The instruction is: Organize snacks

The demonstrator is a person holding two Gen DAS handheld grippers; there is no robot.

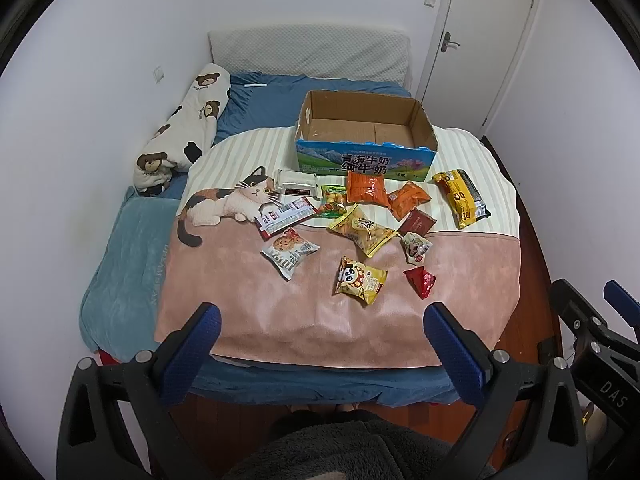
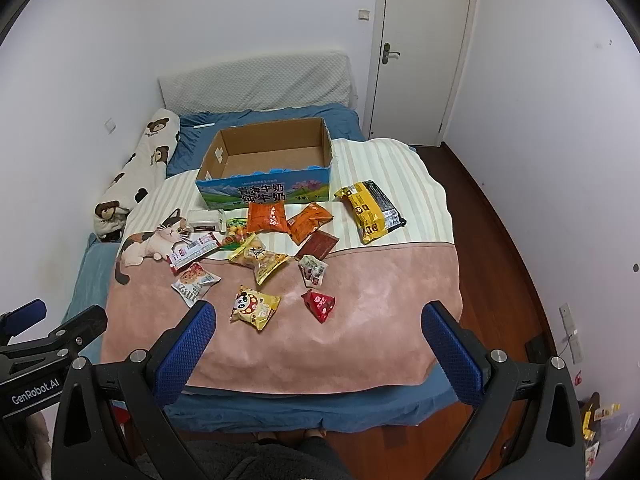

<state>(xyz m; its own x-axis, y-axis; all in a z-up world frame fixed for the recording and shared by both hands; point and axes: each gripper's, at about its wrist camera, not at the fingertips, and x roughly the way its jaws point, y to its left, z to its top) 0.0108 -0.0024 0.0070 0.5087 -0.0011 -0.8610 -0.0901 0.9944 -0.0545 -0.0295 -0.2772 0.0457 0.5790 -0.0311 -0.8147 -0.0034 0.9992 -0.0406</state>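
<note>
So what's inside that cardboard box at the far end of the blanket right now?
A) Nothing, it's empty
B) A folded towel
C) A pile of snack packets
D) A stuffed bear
A. The cardboard box shows only its bare brown floor, while the snack packets, such as the panda packet and the red packet, all lie on the blanket in front of it.
</note>
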